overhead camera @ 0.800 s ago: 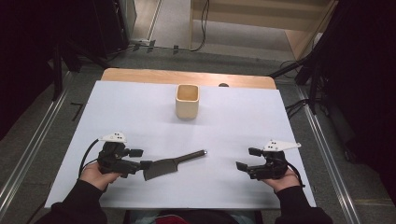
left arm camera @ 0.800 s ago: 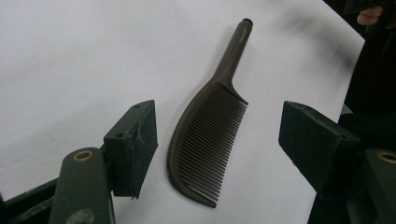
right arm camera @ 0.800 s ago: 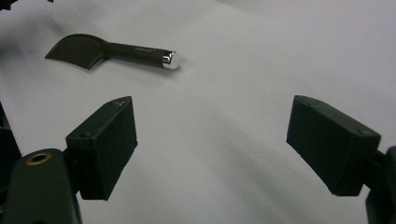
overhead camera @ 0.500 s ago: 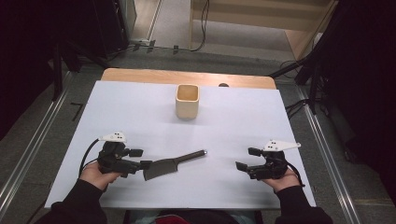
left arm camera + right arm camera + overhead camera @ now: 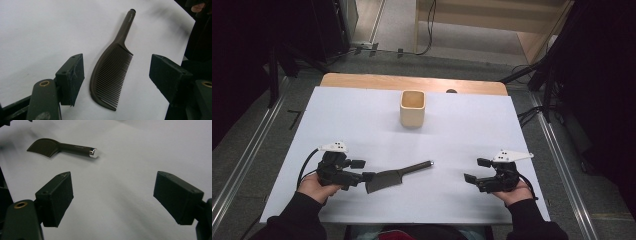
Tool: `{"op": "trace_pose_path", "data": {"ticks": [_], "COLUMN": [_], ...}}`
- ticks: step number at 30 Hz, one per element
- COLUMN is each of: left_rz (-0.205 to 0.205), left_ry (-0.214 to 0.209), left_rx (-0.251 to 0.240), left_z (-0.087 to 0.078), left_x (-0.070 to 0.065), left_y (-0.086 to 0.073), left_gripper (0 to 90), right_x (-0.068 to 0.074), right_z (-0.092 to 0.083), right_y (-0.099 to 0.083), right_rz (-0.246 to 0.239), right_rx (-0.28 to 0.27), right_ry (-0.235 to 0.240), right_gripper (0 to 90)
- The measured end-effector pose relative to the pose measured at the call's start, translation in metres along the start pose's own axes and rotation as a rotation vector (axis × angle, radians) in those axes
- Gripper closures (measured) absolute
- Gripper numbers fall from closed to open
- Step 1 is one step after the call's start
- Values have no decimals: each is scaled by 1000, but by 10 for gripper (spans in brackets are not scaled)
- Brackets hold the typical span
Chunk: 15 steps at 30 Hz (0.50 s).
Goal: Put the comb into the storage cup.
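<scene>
Altogether one dark brown comb (image 5: 111, 75) lies flat on the white surface (image 5: 362, 120), toothed end just before the left hand-held gripper (image 5: 358, 170), whose wide-open jaws straddle it, likely lined up for a grasp. Well apart, the right hand-held gripper (image 5: 473, 171) rests wide and empty; one beige cup (image 5: 412, 108) stands farther back

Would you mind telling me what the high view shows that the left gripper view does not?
High view: the square wooden cup far across the table, the right gripper, open, and both hands. Left gripper view: the comb's fine teeth, lying between the open left gripper's jaws, untouched. Both: the dark comb on the white table, handle pointing away from the left gripper.
</scene>
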State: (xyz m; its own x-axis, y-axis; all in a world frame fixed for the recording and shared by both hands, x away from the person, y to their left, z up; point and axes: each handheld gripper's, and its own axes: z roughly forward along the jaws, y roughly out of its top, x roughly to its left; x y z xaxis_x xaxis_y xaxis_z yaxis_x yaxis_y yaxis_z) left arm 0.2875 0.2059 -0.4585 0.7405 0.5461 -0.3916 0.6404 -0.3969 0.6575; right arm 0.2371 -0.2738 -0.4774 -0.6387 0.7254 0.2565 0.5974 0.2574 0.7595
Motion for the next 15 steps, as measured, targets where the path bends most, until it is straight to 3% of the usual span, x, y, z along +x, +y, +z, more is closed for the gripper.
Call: {"op": "trace_pose_path", "data": {"ticks": [15], "left_rz": [-1], "left_ry": [-2], "left_rx": [1], "left_z": [0], "left_x": [0], "left_y": [0], "left_gripper": [287], "right_x": [0], "right_z": [0], "right_y": [0], "right_rz": [-2], "right_rx": [-1], "right_ry": [1], "right_gripper": [144]}}
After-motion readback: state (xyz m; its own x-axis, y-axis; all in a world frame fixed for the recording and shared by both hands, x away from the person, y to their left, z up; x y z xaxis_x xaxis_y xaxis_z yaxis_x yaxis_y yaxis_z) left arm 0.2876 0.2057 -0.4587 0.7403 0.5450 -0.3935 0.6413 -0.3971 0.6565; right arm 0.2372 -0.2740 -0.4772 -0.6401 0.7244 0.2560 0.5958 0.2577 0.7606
